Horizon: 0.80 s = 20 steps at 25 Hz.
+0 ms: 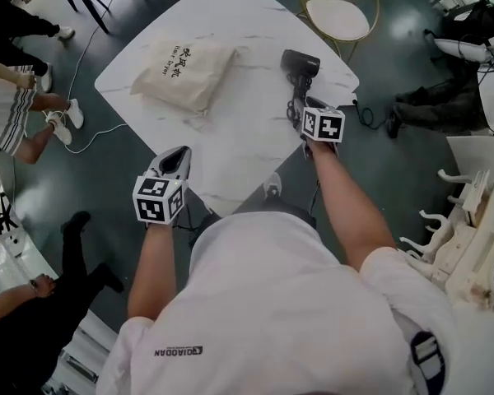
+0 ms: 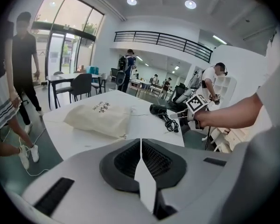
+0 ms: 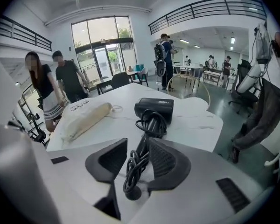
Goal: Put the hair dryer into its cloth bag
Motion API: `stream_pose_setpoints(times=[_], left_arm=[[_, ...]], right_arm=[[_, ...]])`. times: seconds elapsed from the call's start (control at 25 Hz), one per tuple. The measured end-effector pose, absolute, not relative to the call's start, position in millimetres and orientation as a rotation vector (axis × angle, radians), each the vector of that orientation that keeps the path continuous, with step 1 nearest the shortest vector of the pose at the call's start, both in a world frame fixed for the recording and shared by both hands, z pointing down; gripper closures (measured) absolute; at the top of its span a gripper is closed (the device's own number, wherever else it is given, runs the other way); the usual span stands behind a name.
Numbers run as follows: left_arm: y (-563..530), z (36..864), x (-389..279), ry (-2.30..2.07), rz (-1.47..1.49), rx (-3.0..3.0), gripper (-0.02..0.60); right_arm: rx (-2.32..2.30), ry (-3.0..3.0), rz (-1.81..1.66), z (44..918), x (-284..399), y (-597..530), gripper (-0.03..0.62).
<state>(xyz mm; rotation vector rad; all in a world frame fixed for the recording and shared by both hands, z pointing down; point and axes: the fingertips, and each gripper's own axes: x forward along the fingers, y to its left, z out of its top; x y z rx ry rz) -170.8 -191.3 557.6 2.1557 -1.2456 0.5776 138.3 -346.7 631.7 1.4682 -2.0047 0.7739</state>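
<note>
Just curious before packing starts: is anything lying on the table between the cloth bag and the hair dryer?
No: the head view shows bare table between the cloth bag and hair dryer.

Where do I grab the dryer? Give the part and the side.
Grip the handle, coming from its free end, where the right gripper is. The dryer lies flat, its slim handle pointing between that gripper's open fingers; the body looks too bulky, the coiled cord too loose.

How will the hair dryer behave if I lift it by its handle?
Probably rigid: the hair dryer looks hard-shelled. Likely top-heavy, since the blocky head sits beyond the slim handle, so it may swing. Its coiled cord looks floppy and could dangle or snag.
</note>
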Motion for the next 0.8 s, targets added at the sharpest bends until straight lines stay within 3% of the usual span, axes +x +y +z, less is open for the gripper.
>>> stream_pose_setpoints(times=[0.2,0.44,0.8], left_arm=[[-188,551,-173,-1.311,0.569,2.116,0.545],[-180,545,-177,-1.355,0.569,2.085,0.545],[-177,545,-186,-1.385,0.541,2.057,0.545]], right_arm=[[1.517,-1.880,0.875,662,147,-364,0.314],[1.540,-1.797,0.959,691,147,-372,0.299],[1.533,-1.739,0.827,699,143,-372,0.296]])
